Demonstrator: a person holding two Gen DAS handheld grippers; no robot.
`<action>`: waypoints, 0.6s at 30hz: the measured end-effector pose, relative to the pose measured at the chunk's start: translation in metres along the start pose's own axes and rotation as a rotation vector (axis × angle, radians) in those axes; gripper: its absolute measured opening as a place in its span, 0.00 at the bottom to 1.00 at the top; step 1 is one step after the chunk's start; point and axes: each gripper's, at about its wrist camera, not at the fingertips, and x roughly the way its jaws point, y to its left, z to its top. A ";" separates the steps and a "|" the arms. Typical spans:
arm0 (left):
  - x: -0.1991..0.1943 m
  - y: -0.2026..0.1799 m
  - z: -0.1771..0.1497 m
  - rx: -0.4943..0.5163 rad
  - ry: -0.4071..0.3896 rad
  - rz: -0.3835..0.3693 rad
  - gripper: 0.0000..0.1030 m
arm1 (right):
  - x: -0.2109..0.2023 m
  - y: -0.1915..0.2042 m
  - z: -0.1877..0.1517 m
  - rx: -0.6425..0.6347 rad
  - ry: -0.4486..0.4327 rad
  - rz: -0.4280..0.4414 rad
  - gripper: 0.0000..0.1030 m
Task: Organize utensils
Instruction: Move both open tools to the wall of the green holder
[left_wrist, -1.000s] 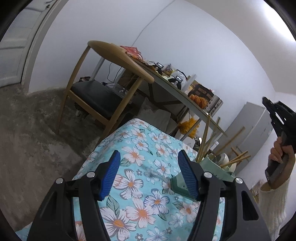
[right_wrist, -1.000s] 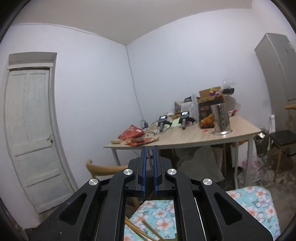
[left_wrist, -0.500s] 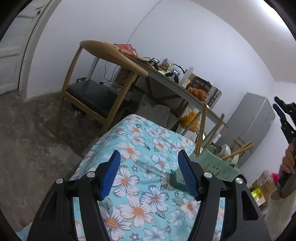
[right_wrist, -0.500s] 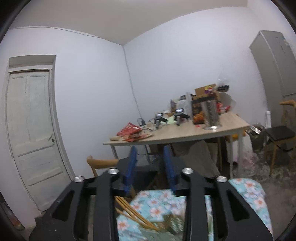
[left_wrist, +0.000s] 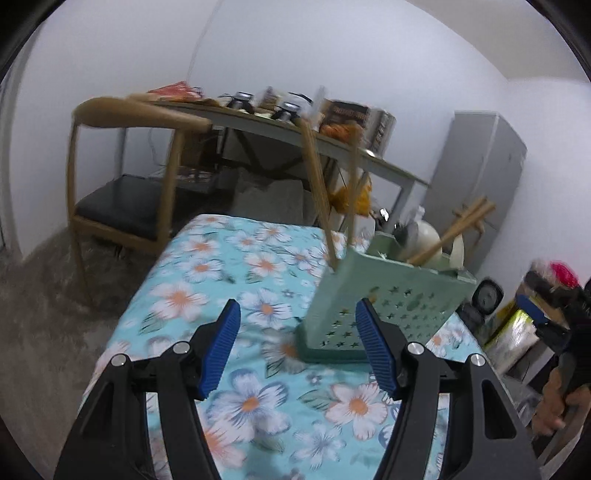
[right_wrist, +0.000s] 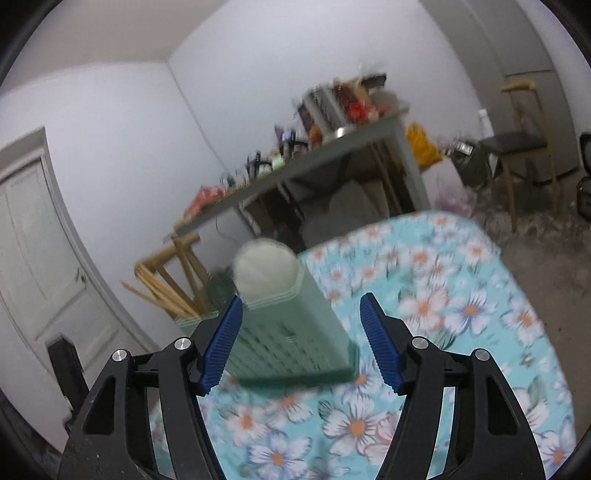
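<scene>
A pale green perforated utensil holder (left_wrist: 388, 306) stands on the floral tablecloth (left_wrist: 229, 266). Wooden chopsticks (left_wrist: 321, 206) and a white spoon (left_wrist: 432, 240) stick out of it. My left gripper (left_wrist: 295, 317) is open and empty, and the holder sits just beyond its right finger. In the right wrist view the holder (right_wrist: 291, 328) lies ahead between the spread fingers of my right gripper (right_wrist: 301, 306). Its jaws are opening and the pads are not pressing on the holder. The white spoon (right_wrist: 264, 267) and chopsticks (right_wrist: 166, 291) rise from the holder's top. The picture is blurred.
A wooden chair (left_wrist: 122, 147) and a cluttered desk (left_wrist: 332, 147) stand behind the table, with a grey cabinet (left_wrist: 480, 177) to the right. A white door (right_wrist: 37, 240) is at the left and a second chair (right_wrist: 524, 147) at the far right. The tablecloth (right_wrist: 461, 295) ends near rough floor.
My right gripper went from shut to open and dropped from facing the room down to the holder. The left view swung toward the holder, which now looks larger and nearer.
</scene>
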 end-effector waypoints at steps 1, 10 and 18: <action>0.006 -0.005 0.000 0.017 0.004 0.000 0.61 | 0.008 0.001 -0.004 -0.021 0.013 0.008 0.62; 0.046 -0.049 0.002 0.169 -0.015 0.019 0.61 | 0.025 0.017 -0.018 -0.214 0.045 0.004 0.62; 0.054 -0.052 0.006 0.121 -0.015 0.043 0.56 | 0.037 0.007 -0.019 -0.190 0.056 -0.051 0.62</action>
